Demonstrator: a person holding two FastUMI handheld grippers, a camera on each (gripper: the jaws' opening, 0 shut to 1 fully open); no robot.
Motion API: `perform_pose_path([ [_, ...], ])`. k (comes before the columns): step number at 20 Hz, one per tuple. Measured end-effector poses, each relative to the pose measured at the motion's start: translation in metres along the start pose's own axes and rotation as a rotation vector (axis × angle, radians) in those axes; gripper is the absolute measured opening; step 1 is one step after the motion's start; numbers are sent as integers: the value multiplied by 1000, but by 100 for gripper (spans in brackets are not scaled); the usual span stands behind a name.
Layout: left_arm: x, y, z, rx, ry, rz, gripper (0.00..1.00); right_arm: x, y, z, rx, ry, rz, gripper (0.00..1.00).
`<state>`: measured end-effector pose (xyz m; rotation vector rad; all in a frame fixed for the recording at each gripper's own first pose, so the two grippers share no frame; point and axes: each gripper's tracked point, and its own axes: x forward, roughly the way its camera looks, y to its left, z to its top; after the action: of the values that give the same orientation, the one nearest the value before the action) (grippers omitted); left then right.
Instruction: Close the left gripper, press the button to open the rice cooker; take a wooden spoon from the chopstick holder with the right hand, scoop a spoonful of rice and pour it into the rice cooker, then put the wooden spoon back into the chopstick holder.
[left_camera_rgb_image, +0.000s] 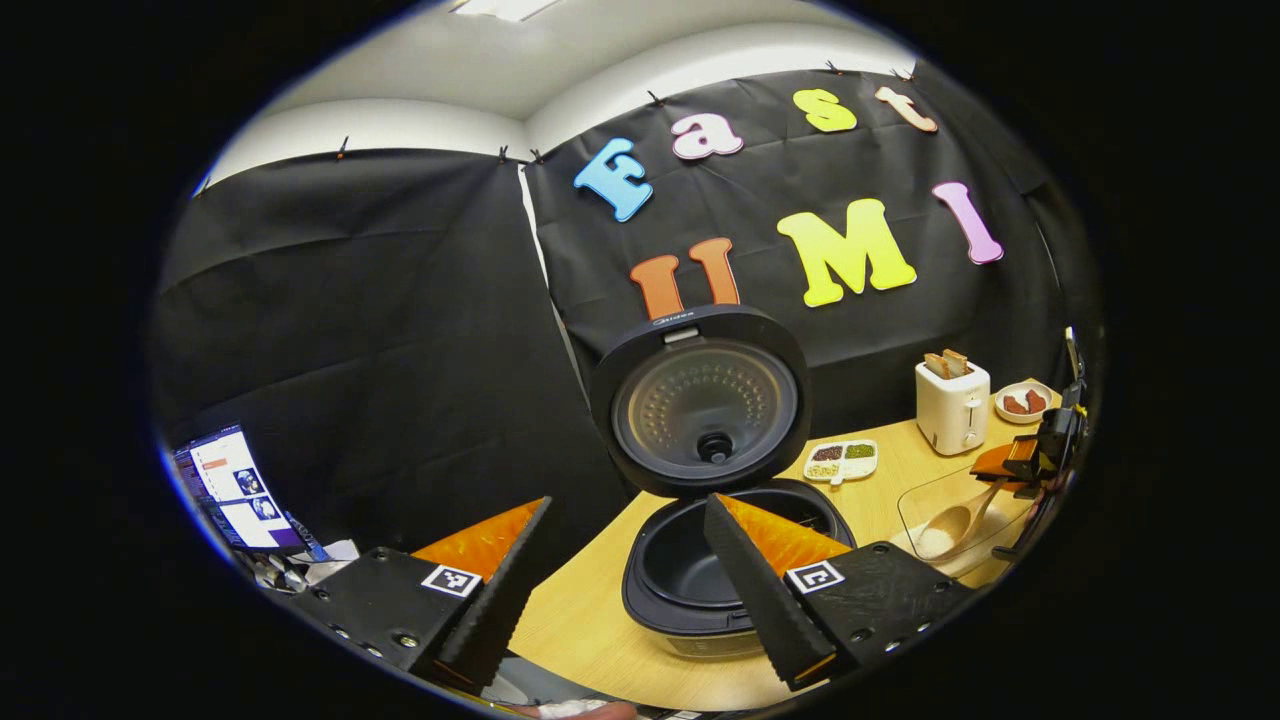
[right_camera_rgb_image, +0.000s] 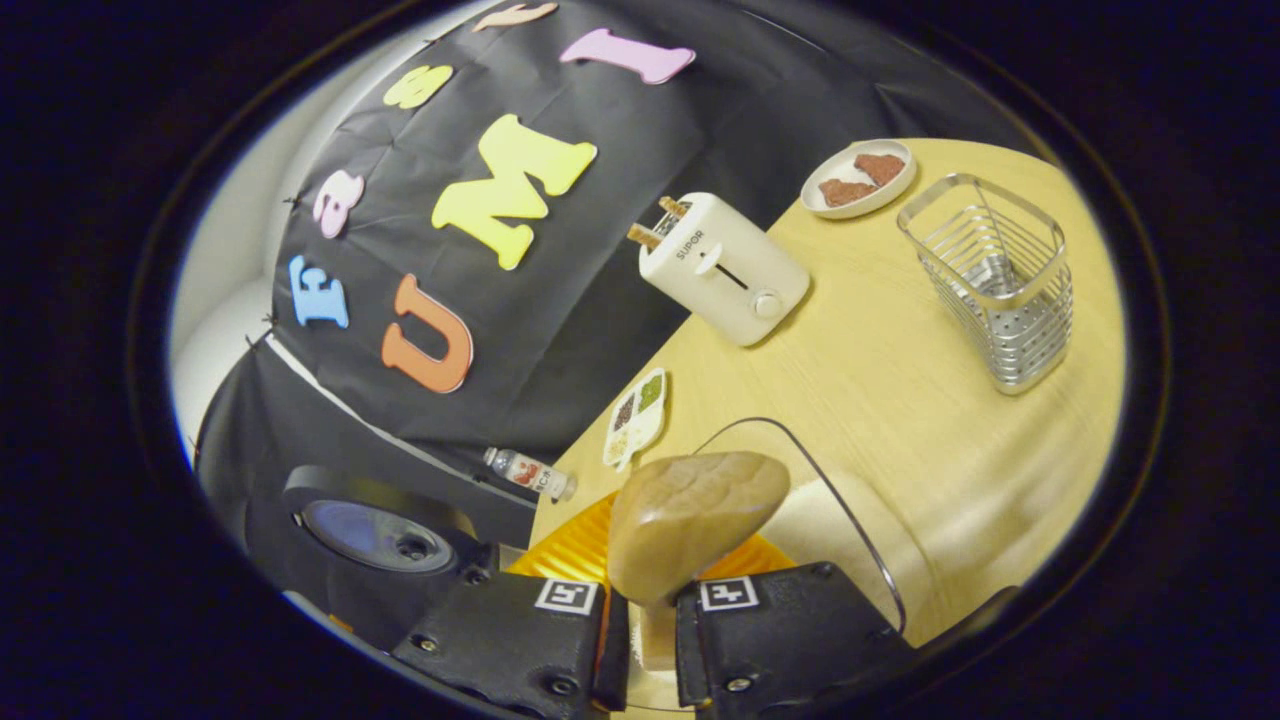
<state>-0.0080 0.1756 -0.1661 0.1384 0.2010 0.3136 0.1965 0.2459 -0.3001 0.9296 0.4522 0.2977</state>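
Right gripper grips the wooden spoon by its handle, both fingers pressed on it, with the bowl standing up just ahead of the fingertips. In the right gripper view the spoon's back faces the camera, so whether it carries rice I cannot tell; in the left gripper view the spoon bowl dips into a clear glass dish with a pale heap under it, probably the rice. The spoon's long axis runs along the fingers, bowl forward.

The cooker stands to the gripper's left, lid up and pot open, so the coming move is likely a lift and a swing leftward over the pot. Left gripper hangs spread wide and empty in front of the cooker, nearer to it than the right, and it may need to keep out of the spoon's path.

The chopstick holder, a wire basket, sits well apart on the far right, beyond a toaster and a small plate. All rest on a pale wooden table against black cloth
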Motion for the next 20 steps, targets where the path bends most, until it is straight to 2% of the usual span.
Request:
perform_pose_path([
  [1, 0, 1, 1, 2, -2, 1, 95, 0, 2, 0, 12, -2, 7, 23],
  [3, 1, -1, -1, 1, 0, 0, 95, -4, -1, 8, -48, -20, -15, 23],
  [4, 1, -1, -2, -2, 5, -1, 95, -5, -2, 13, -70, -22, -15, 19],
  [5, 1, -2, -3, -7, 9, -3, 95, -5, 1, 13, -41, -18, -5, 24],
  [7, 2, -3, -3, -12, 11, -3, 95, -5, 4, 19, 75, -19, 35, 23],
  [10, 1, -3, 1, -5, 2, -6, 95, -11, 2, 26, 173, -19, 57, 23],
  [11, 1, -3, 2, -5, 0, -7, 95, -15, 3, 28, 206, -23, 65, 19],
  [12, 1, -3, 2, -9, 1, -8, 95, -16, 6, 33, 232, -25, 69, 23],
  [14, 1, -3, 0, -11, 9, -10, 95, -23, 10, 46, 248, -44, 84, 23],
  [15, 1, -2, -1, -12, 12, -9, 95, -25, 16, 52, 245, -51, 90, 19],
  [16, 1, -2, -2, -12, 14, -8, 95, -27, 21, 59, 250, -62, 101, 23],
  [20, -1, 1, 0, -15, 11, -8, 95, -39, 52, 76, 218, -79, 117, 23],
])
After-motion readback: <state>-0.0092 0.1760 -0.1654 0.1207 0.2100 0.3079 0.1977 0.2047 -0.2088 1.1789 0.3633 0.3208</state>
